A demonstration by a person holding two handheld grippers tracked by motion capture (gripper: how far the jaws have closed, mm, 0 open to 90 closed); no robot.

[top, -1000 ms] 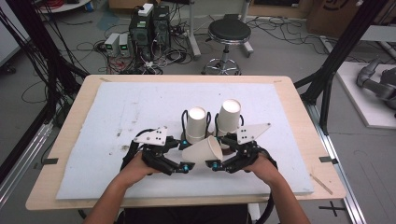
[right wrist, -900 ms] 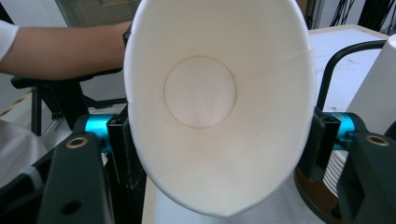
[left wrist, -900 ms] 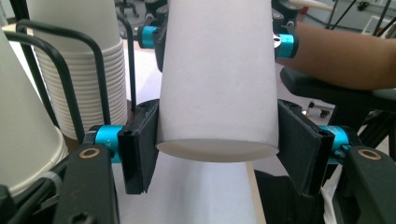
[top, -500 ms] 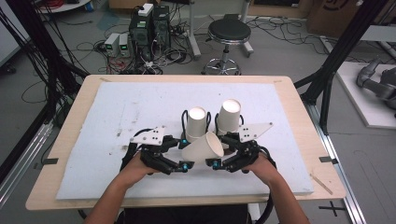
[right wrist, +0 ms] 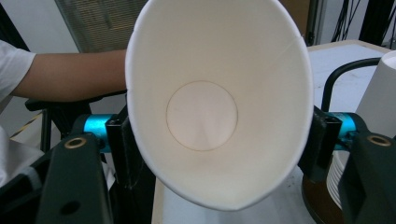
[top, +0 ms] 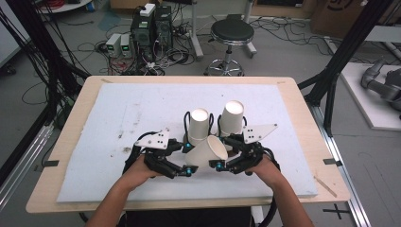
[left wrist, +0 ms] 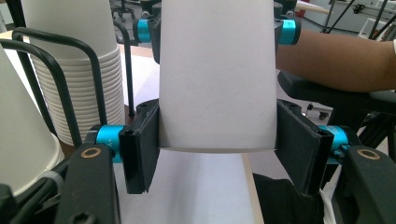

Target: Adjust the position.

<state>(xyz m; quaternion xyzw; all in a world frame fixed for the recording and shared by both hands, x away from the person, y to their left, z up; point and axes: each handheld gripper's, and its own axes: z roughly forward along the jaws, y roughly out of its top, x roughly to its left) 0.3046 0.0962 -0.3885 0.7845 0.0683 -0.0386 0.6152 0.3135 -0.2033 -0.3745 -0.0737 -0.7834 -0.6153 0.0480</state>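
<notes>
A white paper cup [top: 208, 150] lies on its side above the white mat, held between both grippers. My left gripper [top: 189, 159] is shut on the cup's narrow bottom end; in the left gripper view its jaws press both sides of the cup [left wrist: 215, 70] near the base, with the gripper [left wrist: 217, 149] centred there. My right gripper [top: 223, 152] is shut on the rim end. In the right gripper view the cup's open mouth [right wrist: 205, 116] faces the camera, squeezed into an oval between the jaws of the gripper [right wrist: 219, 149].
Two stacks of upturned white cups [top: 199, 124] [top: 231, 118] stand in black wire holders just behind the grippers. The nearer stack [left wrist: 70, 70] is close on my left gripper's left. The wooden table's edge [top: 189, 204] runs below the mat [top: 118, 118].
</notes>
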